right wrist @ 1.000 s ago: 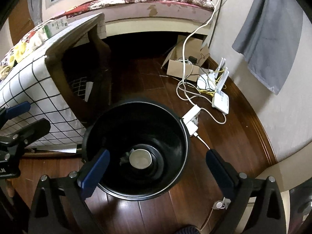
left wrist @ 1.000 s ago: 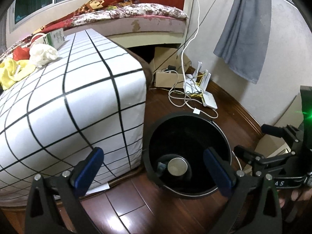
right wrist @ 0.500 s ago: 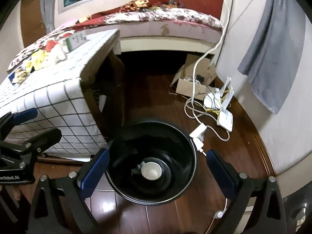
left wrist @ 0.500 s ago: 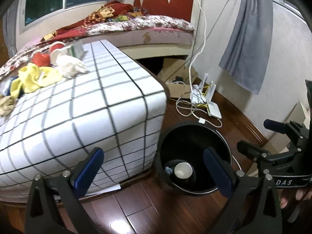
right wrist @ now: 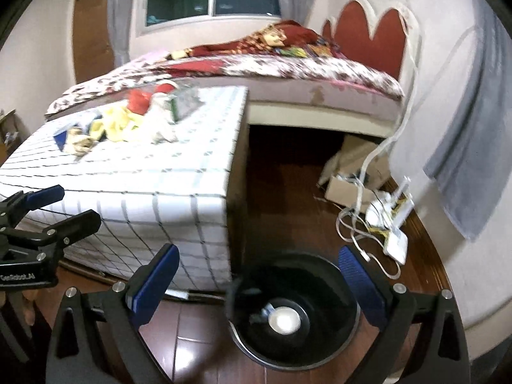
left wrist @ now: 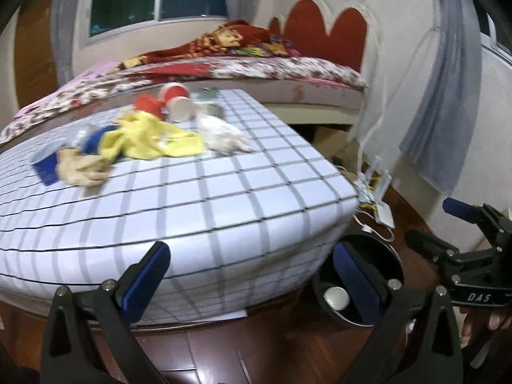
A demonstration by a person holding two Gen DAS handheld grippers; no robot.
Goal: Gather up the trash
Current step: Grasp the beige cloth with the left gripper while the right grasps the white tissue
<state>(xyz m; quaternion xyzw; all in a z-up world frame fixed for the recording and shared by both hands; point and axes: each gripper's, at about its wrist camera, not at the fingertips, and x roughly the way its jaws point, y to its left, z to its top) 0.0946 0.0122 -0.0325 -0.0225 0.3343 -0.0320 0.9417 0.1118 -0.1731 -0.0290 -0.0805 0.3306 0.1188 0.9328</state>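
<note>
**One cup binned, the table's litter still waiting**

The bin (right wrist: 294,313) stands on the floor beside the table (left wrist: 224,211) and holds a white cup (right wrist: 284,319); something small lies beside it, too blurred to name. On the tablecloth the trash remains: yellow cloth (left wrist: 150,137), a tissue wad (left wrist: 220,134), red cups (left wrist: 174,100) and crumpled paper (left wrist: 80,168). So the task looks barely begun. Left gripper (left wrist: 249,278) and right gripper (right wrist: 256,278) both have jaws wide apart, holding and touching nothing.

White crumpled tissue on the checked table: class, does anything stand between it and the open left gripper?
Nothing visible: bare checked tablecloth lies between the left gripper and the white crumpled tissue.
</note>
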